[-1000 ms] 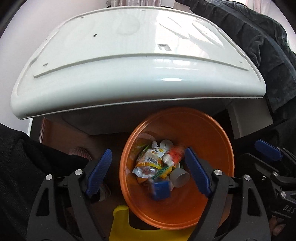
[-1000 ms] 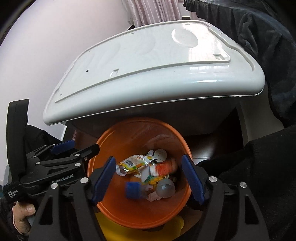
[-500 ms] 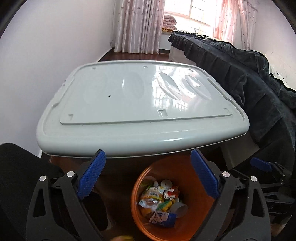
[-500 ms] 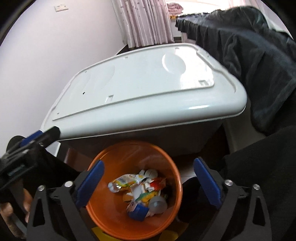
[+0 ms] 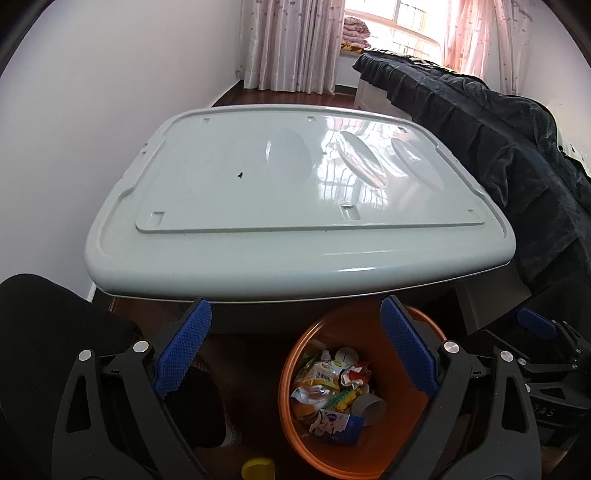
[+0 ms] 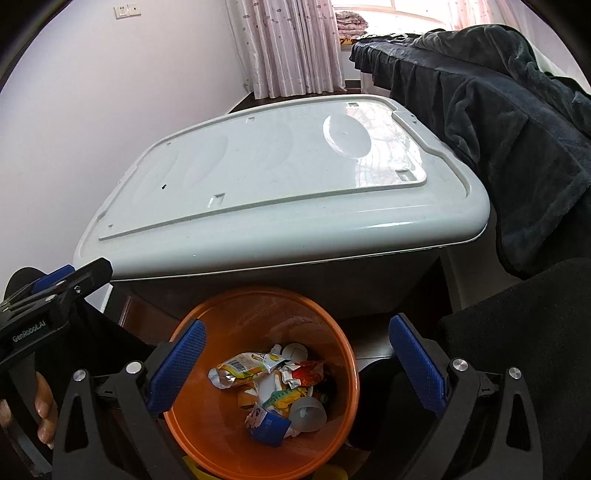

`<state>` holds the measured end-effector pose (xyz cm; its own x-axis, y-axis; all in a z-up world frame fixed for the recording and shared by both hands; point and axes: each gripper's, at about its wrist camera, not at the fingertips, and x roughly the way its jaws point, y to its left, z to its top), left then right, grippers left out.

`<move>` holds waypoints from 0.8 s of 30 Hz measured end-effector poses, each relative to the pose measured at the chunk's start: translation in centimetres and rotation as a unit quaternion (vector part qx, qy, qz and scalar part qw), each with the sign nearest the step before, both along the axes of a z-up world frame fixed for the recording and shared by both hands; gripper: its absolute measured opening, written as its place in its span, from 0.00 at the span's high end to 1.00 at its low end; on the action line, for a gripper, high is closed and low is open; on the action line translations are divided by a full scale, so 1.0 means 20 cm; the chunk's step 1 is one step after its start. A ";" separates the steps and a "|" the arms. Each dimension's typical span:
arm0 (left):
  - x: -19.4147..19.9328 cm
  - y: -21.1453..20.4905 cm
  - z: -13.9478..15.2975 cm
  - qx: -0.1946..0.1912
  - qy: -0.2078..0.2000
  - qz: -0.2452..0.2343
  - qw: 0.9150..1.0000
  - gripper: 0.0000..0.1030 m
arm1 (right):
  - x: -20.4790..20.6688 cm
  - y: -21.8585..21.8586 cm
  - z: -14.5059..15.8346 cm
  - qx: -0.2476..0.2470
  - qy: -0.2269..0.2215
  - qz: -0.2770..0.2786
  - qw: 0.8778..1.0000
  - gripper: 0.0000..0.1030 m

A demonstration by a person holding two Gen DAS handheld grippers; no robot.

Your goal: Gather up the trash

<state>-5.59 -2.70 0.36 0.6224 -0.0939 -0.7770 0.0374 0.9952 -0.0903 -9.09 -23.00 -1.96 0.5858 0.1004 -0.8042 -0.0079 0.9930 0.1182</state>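
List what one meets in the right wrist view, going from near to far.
Orange bin with trash → grey storage box lid → pink curtain → window.

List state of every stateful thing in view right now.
left gripper: open, empty
right gripper: open, empty
orange trash bin: upright, uncovered, trash in the bottom
grey storage box: lid shut
yellow snack wrapper: crumpled, in the bin
blue carton: in the bin, on its side
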 end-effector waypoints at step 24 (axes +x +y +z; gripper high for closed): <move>0.01 -0.02 -0.03 0.016 0.013 0.000 1.000 0.12 | 0.01 0.01 -0.02 -0.007 0.009 0.004 1.000 0.05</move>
<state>-5.42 -3.17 -0.14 0.6022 -0.0688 -0.7953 0.0363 0.9976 -0.0588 -8.95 -22.73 -2.32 0.5705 0.0934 -0.8160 -0.0131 0.9944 0.1047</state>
